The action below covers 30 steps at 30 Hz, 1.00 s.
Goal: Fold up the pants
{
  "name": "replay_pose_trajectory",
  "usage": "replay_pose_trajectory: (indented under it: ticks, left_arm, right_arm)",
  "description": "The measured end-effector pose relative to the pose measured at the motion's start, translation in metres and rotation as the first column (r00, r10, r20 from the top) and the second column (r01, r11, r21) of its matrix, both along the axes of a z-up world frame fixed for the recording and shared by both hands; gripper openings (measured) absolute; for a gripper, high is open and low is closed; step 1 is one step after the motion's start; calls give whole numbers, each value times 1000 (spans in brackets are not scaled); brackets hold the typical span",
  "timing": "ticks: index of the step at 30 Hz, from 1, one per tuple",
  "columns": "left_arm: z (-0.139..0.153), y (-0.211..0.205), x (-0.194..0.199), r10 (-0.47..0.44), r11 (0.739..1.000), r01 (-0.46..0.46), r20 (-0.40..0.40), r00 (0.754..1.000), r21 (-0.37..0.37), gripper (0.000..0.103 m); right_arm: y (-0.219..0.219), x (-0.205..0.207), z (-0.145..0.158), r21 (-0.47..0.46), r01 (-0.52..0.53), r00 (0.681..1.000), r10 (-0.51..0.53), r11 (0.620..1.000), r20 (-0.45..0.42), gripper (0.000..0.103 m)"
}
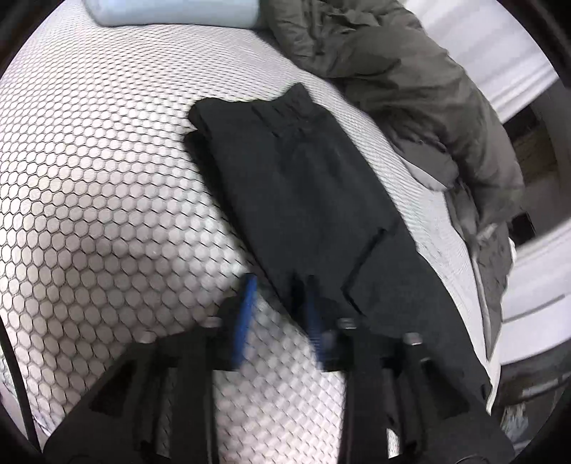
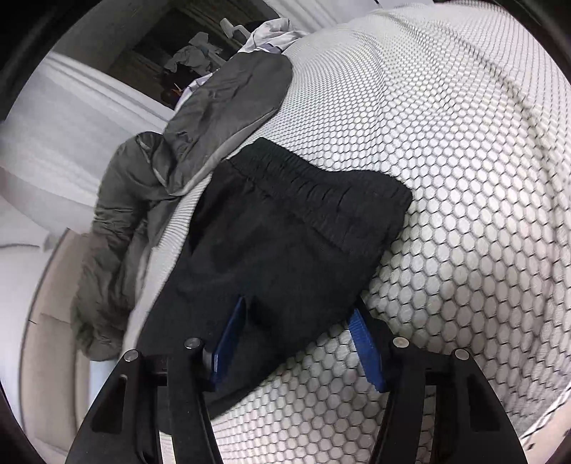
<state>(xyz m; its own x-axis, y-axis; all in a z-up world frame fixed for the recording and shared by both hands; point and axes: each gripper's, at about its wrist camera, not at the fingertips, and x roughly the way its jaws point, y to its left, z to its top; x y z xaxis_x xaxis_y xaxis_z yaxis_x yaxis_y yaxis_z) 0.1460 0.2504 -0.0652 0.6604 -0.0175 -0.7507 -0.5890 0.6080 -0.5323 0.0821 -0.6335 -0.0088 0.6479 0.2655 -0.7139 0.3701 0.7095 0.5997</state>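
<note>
Black pants (image 1: 303, 200) lie folded into a long narrow stack on the honeycomb-patterned bed cover (image 1: 107, 178), with the elastic waistband (image 1: 285, 107) at the far end. My left gripper (image 1: 281, 282) is open at the near edge of the stack: its left pad is over the cover and its right pad over the fabric. In the right wrist view the pants (image 2: 285, 232) lie flat, the gathered waistband (image 2: 321, 185) away from me. My right gripper (image 2: 298, 307) is open and straddles the near corner of the pants, its blue pads (image 2: 228, 342) wide apart and not pressing the cloth.
A crumpled grey-green jacket (image 1: 410, 71) lies beside the pants along the bed's edge, also seen as the jacket (image 2: 214, 117). A pale blue pillow (image 1: 171, 10) sits at the far end. The bed cover (image 2: 464, 178) stretches wide on the other side.
</note>
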Motion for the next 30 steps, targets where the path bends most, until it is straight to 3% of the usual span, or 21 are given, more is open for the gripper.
replay_pose_trajectory:
  ticks: [2, 5, 9, 10, 11, 12, 14, 17, 20, 26, 30]
  left_arm:
    - [4, -7, -2, -36, 999, 36, 15, 999, -19, 59]
    - [3, -21, 12, -92, 996, 92, 9, 996, -6, 67]
    - [-1, -28, 37, -99, 995, 100, 37, 994, -6, 68]
    - [-2, -28, 43, -98, 995, 98, 40, 994, 2, 68]
    - [-3, -27, 51, -83, 996, 83, 17, 996, 25, 58]
    - [-5, -26, 60, -71, 997, 71, 14, 997, 42, 31]
    - [-4, -22, 74, -48, 996, 46, 19, 999, 73, 5]
    - [-5, -8, 68, -24, 1000, 23, 67, 997, 21, 3]
    - [3, -8, 66, -45, 997, 40, 76, 996, 68, 3]
    - [13, -8, 0, -81, 986, 72, 53, 995, 152, 3]
    - [13, -8, -68, -92, 972, 88, 8, 996, 220, 9]
  right_arm:
    - [-2, 2, -4, 22, 3, 1000, -3, 1000, -7, 60]
    - [0, 6, -5, 50, 2, 1000, -2, 999, 0, 60]
    - [10, 18, -7, 6, -6, 1000, 6, 1000, -6, 60]
    - [12, 21, -7, -7, 1, 1000, -1, 1000, 1, 56]
    - [14, 23, -6, -27, 17, 1000, -17, 999, 14, 40]
    - [17, 26, -3, -59, 21, 999, -19, 998, 39, 37]
    - [23, 29, 3, -102, 21, 996, -11, 995, 90, 25]
    - [30, 29, 10, -141, 29, 993, -12, 990, 119, 22]
    - [33, 22, 14, -170, 19, 993, 2, 985, 122, 21]
    - [32, -14, 16, -161, 3, 990, 20, 987, 139, 21]
    - [37, -55, 13, -158, -17, 989, 40, 987, 144, 21]
